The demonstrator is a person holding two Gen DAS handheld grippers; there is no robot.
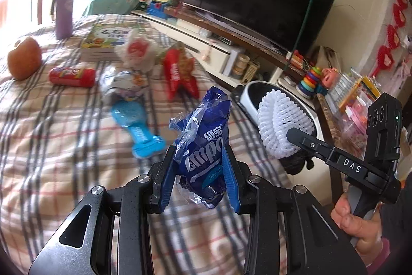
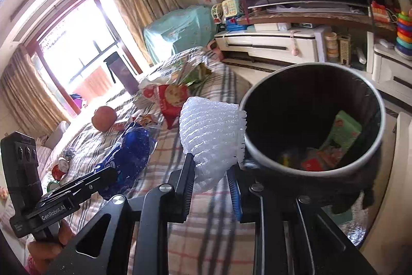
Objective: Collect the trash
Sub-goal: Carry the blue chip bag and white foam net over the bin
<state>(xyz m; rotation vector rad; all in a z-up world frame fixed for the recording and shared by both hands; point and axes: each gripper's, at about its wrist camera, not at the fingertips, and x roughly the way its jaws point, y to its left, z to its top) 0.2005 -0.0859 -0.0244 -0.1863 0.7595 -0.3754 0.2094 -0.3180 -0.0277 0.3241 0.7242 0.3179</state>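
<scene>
My left gripper [image 1: 199,165] is shut on a crumpled blue plastic wrapper [image 1: 203,141] and holds it above the checked bed cover [image 1: 51,146]. The wrapper also shows in the right wrist view [image 2: 128,156]. My right gripper [image 2: 211,172] is shut on a white foam fruit net [image 2: 211,138], just left of the rim of a round bin [image 2: 311,172] with a black liner. The net also shows in the left wrist view [image 1: 280,125], over the bin [image 1: 255,92]. Green and red packets [image 2: 340,138] lie inside the bin.
On the bed lie a red snack bag [image 1: 177,74], a silver wrapper [image 1: 121,86], a red tube [image 1: 72,76], a blue toy [image 1: 139,130], a white bag [image 1: 136,50], a book [image 1: 108,38] and an apple [image 1: 24,58]. A TV cabinet [image 1: 206,43] stands beyond.
</scene>
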